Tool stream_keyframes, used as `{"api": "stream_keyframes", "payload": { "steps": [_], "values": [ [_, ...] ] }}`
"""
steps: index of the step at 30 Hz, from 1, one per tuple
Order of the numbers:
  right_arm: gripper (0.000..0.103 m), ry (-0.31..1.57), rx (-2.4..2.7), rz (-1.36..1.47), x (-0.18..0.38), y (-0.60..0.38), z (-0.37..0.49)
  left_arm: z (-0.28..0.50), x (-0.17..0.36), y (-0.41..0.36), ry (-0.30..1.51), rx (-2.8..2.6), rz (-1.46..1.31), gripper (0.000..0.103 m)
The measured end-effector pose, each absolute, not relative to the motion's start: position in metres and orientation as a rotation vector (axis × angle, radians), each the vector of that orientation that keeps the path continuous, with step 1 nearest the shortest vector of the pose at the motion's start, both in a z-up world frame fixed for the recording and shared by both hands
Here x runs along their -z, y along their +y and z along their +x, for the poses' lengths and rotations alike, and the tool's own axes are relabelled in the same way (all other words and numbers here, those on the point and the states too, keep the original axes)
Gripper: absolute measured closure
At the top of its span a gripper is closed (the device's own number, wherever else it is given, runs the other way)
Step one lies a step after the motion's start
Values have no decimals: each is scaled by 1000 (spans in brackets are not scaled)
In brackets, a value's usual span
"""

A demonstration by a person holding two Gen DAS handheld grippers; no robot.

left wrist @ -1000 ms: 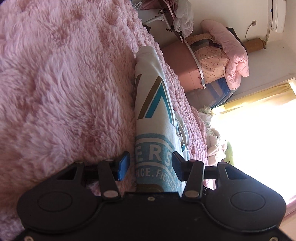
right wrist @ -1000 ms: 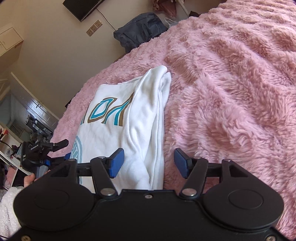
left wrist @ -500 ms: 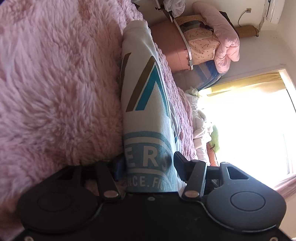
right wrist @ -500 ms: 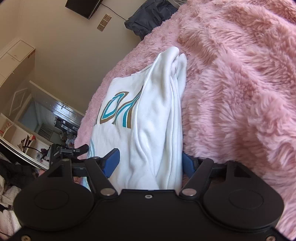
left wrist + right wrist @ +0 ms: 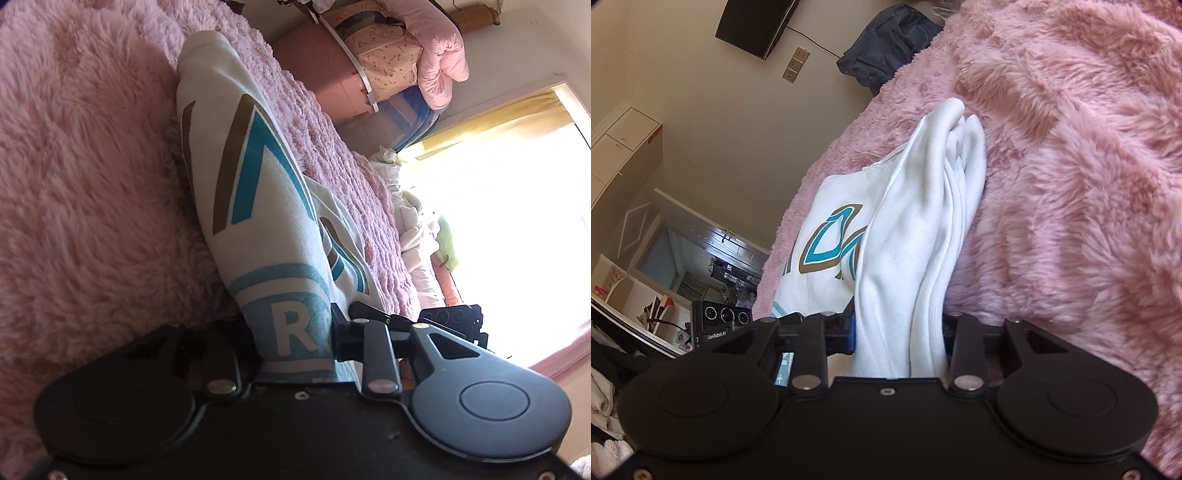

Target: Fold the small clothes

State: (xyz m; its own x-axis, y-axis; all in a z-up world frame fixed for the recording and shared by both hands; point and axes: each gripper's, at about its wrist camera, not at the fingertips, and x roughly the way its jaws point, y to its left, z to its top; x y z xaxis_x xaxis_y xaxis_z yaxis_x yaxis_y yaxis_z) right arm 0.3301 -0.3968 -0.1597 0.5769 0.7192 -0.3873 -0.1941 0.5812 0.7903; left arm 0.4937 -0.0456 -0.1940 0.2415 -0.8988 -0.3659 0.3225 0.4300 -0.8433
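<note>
A white sweatshirt (image 5: 258,192) with teal and brown print lies partly folded on a fluffy pink blanket (image 5: 85,177). My left gripper (image 5: 295,336) is shut on its printed edge, the cloth pinched between the jaws. In the right wrist view the same sweatshirt (image 5: 912,229) shows its bunched white folds. My right gripper (image 5: 897,332) is shut on that bunched edge. The blanket (image 5: 1071,166) lies to the right of it. The other gripper's camera (image 5: 722,317) shows at the left.
A pink storage box with bedding piled on it (image 5: 369,74) stands past the bed, beside a bright window (image 5: 517,203). A dark bag (image 5: 886,55) sits at the bed's far edge under a wall TV (image 5: 753,26). Shelves and clutter (image 5: 635,314) stand at left.
Both grippers moved in over the sweatshirt's edges and went from open to shut on the cloth. The garment now sits tight between each pair of jaws.
</note>
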Motion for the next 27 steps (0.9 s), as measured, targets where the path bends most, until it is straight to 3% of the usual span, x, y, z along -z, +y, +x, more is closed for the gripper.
{"api": "stream_keyframes", "payload": {
  "steps": [10, 17, 23, 27],
  "values": [
    [71, 709, -597, 741, 94, -379, 324, 479, 109, -16, 869, 991, -684, 76],
    [71, 645, -689, 685, 41, -327, 302, 424, 56, 55, 795, 948, -631, 76],
    [71, 620, -737, 641, 29, -275, 272, 383, 51, 105, 766, 888, -631, 75],
    [71, 595, -734, 600, 40, -247, 250, 360, 78, 130, 750, 858, -654, 75]
  ]
}}
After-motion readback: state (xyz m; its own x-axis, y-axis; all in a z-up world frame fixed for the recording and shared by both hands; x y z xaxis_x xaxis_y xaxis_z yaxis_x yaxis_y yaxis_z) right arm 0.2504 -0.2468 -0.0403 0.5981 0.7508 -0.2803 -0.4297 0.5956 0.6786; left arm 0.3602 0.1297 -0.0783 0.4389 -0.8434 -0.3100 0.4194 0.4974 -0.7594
